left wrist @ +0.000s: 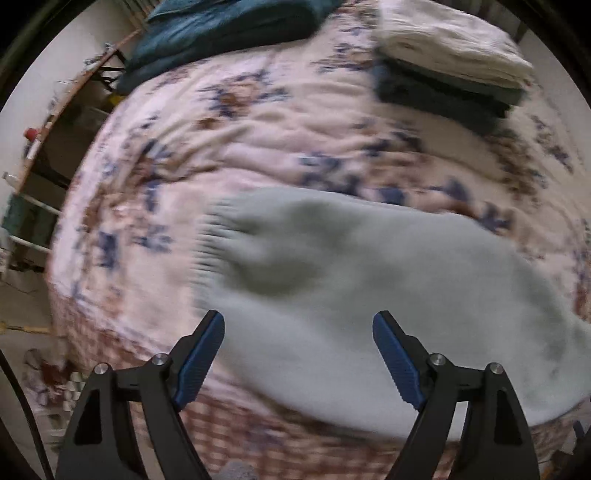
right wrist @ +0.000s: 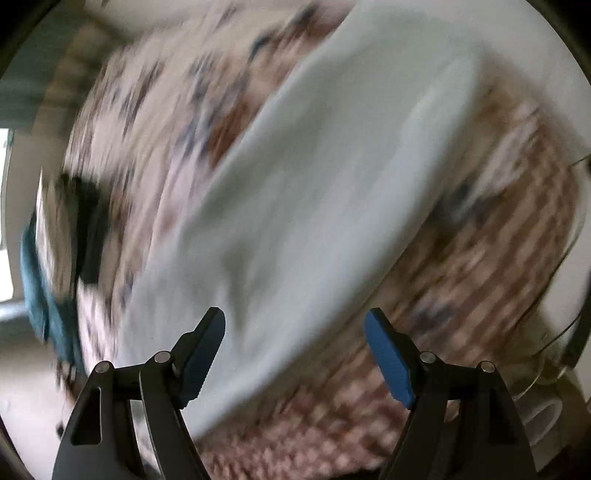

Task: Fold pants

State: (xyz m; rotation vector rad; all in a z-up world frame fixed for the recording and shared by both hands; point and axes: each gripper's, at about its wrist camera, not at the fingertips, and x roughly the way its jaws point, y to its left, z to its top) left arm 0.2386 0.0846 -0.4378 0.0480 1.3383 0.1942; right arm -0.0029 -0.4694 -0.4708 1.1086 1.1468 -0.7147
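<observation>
Pale grey-green pants (left wrist: 369,288) lie spread on a floral bedspread (left wrist: 258,122), with a ribbed cuff or waistband at their left end. My left gripper (left wrist: 298,332) is open and empty, hovering above the near edge of the pants. In the right wrist view the same pants (right wrist: 314,192) run diagonally from lower left to upper right, blurred by motion. My right gripper (right wrist: 294,330) is open and empty, above the pants' lower part.
A stack of folded clothes, white on dark grey (left wrist: 450,62), sits at the back right of the bed. A dark teal blanket (left wrist: 221,29) lies at the back left. The bed's checked front edge (left wrist: 295,435) drops off below. Shelves and clutter (left wrist: 40,155) stand left.
</observation>
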